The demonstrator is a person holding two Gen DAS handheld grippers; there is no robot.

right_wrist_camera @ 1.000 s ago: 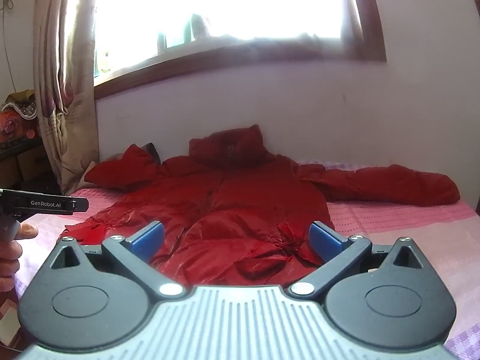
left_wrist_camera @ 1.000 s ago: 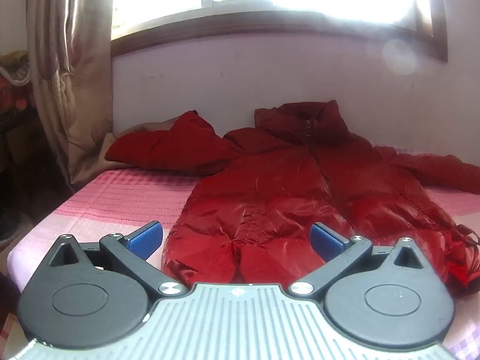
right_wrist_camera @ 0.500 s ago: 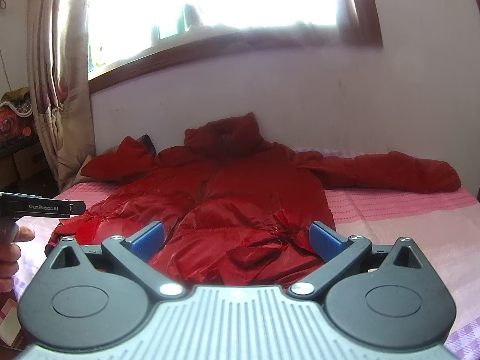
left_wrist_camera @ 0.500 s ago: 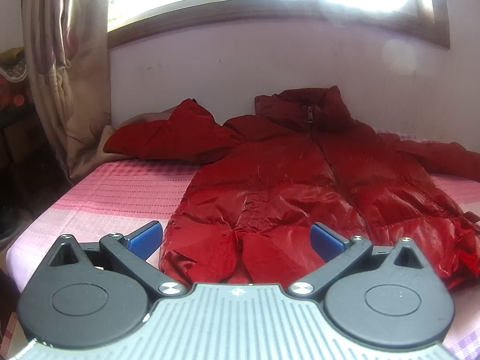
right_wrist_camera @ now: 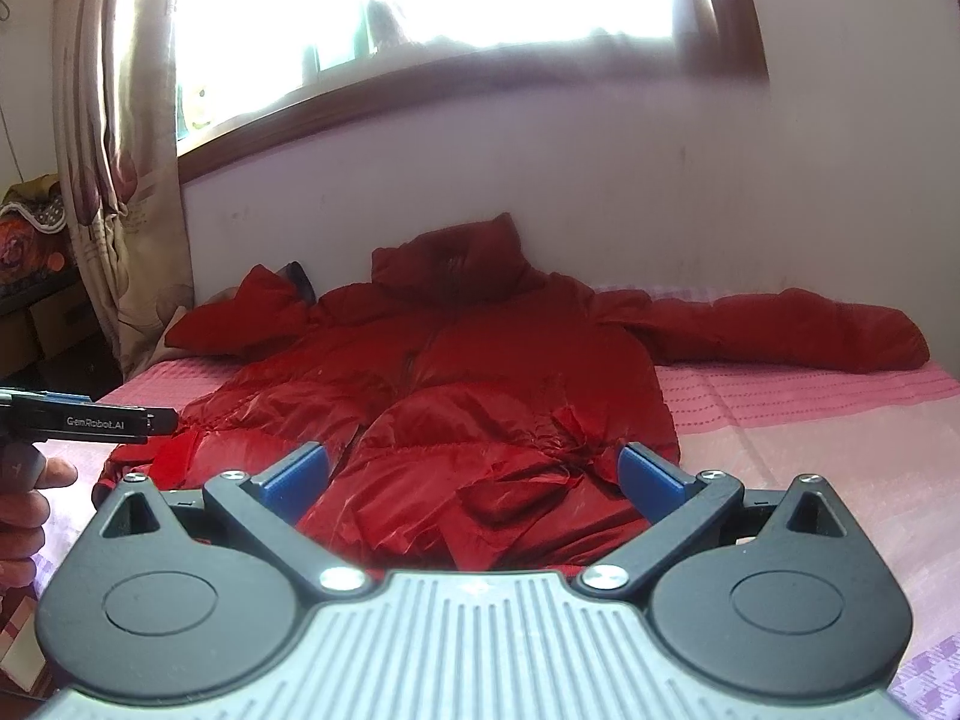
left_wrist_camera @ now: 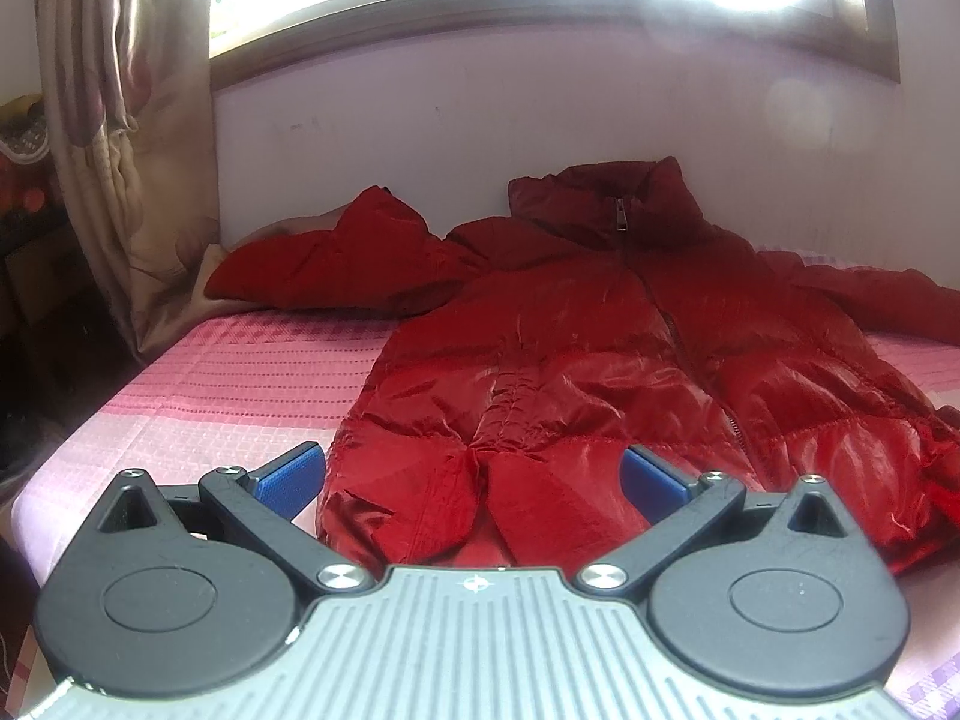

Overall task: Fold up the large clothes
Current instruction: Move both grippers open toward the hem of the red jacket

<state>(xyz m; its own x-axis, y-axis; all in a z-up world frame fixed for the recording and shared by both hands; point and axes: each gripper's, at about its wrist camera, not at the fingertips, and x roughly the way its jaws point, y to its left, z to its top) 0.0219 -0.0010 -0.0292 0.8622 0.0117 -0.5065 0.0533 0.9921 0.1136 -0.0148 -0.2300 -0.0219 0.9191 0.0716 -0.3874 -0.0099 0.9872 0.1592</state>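
Observation:
A large red puffer jacket (left_wrist_camera: pixel 600 360) lies face up on the pink bed, collar toward the wall, zip shut, both sleeves spread out. It also shows in the right wrist view (right_wrist_camera: pixel 480 396), with its right sleeve (right_wrist_camera: pixel 780 330) stretched along the wall side. My left gripper (left_wrist_camera: pixel 471 474) is open and empty, just short of the hem's left part. My right gripper (right_wrist_camera: pixel 474 474) is open and empty, just short of the hem's right part. The left gripper's body (right_wrist_camera: pixel 84 423) shows at the left edge of the right wrist view, held by a hand.
The pink bedspread (left_wrist_camera: pixel 240 384) covers the bed, whose left edge drops to a dark floor. A beige curtain (left_wrist_camera: pixel 132 120) hangs at the left beside a bright window. The pale wall (right_wrist_camera: pixel 600 192) runs behind the jacket's collar. Boxes and clutter (right_wrist_camera: pixel 36 276) stand at far left.
Both grippers have moved forward toward the jacket's hem, and the jacket looks larger in both views. Both stayed open.

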